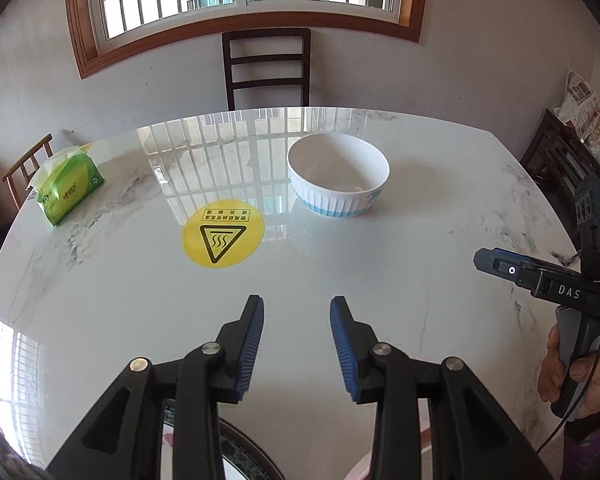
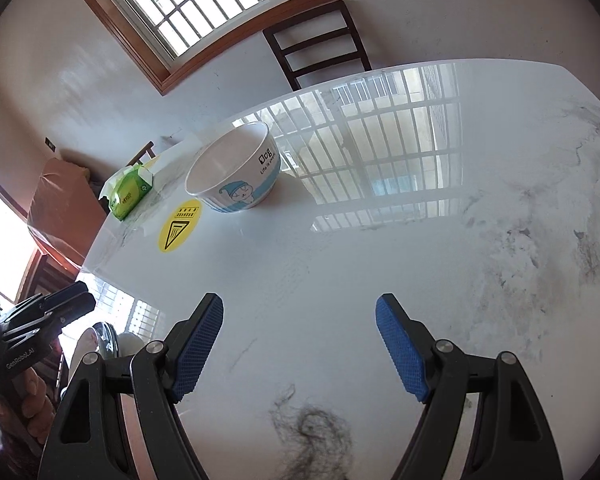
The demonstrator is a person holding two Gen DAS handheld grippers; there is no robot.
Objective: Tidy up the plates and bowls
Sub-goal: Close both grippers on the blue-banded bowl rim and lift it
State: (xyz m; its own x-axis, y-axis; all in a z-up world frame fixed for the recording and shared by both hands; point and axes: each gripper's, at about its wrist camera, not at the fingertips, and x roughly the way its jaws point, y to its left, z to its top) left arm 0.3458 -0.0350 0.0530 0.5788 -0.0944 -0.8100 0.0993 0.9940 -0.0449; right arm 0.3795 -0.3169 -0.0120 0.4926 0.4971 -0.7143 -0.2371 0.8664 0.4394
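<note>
Bowl on marble table, toward far edge; both grippers empty.
Left gripper jaws partly apart, right gripper wide, near edge. Risk: glossy rim slipping from pads; dark-rimmed plate underneath bumped.

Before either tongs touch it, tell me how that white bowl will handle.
The bowl looks rigid and glazed, so probably slippery and breakable if dropped. Standing upright on a narrow foot, it may slide on the glossy table rather than tip when pushed. It seems empty, so likely fairly light.
</note>
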